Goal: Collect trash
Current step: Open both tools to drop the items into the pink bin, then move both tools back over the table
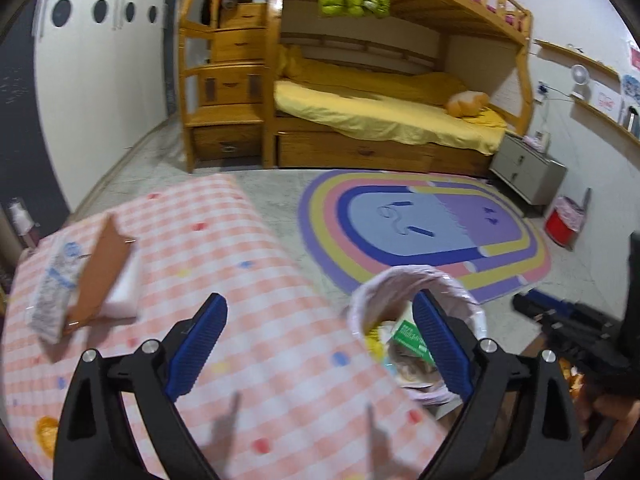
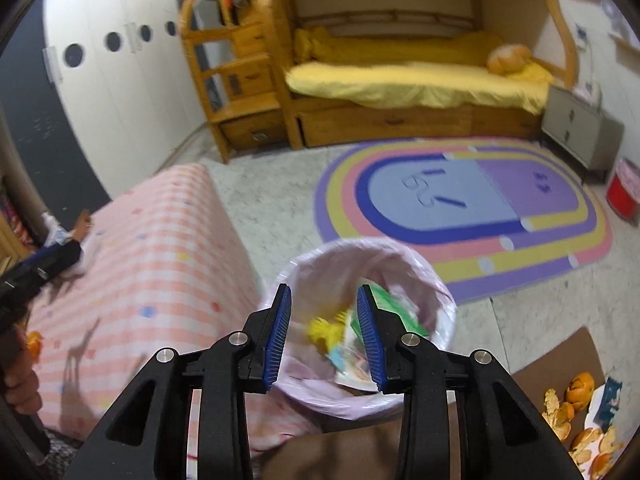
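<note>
The right gripper (image 2: 322, 334) hangs just above the lined trash bin (image 2: 436, 280), its blue pads partly apart with nothing between them. Inside the bin lie a yellow wrapper (image 2: 326, 330) and a green carton (image 2: 390, 304). Orange peels (image 2: 576, 416) lie on a brown board (image 2: 560, 356) at the lower right of this view. The left gripper (image 1: 320, 344) stands spread wide and empty over the near right edge of the pink checked table (image 1: 240, 280); the bin (image 1: 400, 280) sits on the floor just beside that edge. Near the table's left edge a brown card (image 1: 100, 268) leans on a white foam block (image 1: 128, 284), beside a clear plastic wrapper (image 1: 52, 288). Beyond are a rainbow rug (image 1: 420, 224) and a wooden bunk bed (image 1: 380, 120).
</note>
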A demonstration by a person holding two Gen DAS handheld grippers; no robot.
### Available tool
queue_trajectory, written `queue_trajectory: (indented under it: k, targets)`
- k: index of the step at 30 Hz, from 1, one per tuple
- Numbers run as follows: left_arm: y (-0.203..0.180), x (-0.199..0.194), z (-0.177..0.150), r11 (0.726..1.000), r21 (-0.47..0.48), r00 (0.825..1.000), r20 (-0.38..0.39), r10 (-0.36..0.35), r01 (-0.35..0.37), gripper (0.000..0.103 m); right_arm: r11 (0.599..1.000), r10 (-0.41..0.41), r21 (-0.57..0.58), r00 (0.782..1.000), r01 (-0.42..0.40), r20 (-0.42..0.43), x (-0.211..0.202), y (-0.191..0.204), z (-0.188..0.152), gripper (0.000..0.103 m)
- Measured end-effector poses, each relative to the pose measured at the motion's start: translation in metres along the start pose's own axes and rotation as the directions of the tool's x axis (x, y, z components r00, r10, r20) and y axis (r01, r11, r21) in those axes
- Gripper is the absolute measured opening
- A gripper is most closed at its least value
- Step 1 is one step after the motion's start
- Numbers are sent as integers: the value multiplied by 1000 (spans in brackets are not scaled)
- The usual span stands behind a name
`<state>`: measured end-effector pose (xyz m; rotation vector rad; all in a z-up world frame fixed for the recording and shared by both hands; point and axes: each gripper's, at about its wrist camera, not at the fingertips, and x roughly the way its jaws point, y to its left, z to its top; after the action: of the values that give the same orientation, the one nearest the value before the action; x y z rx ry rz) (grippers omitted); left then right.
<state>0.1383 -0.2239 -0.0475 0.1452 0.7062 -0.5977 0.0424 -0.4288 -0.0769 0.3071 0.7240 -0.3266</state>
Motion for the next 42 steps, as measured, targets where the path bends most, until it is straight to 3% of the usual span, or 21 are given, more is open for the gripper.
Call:
queue_trajectory:
  k: [8, 14, 21, 22, 28, 32, 38, 42]
  targets:
    - [82, -51, -20, 981, -57, 983, 16, 185, -184, 92, 986, 124, -118, 992, -119, 33, -32, 92, 22, 41]
    - [155, -85, -28, 932, -142, 939, 37, 343, -335, 92, 948, 228, -234, 973, -214, 34, -35, 181, 30, 62]
    - [224, -98, -40, 853, -195, 870, 2, 494, -484, 92, 892, 294, -360, 956, -274, 1, -3, 265, 26, 63]
    - [229, -98, -40, 849, -198, 866, -4, 500, -490, 92, 881, 303, -377, 953, -286, -16, 8, 277, 24, 63]
    - [261, -80, -36, 851, -200, 872, -38, 488, -486, 92, 856, 284, -427, 955, -290, -79, 53, 315, 16, 63]
    - [275, -73, -29, 833, -216, 857, -37, 514, -510, 92, 855, 261, -434, 959, -284, -112, 76, 334, 16, 66]
    - [291, -63, -20, 824, -276, 862, -41, 505, -495, 92, 882, 228, -390, 965, -262, -132, 108, 351, 29, 71]
    - [289, -57, -20, 840, -265, 877, -52, 478, -474, 92, 891, 226, -364, 961, -271, -161, 122, 355, 33, 71]
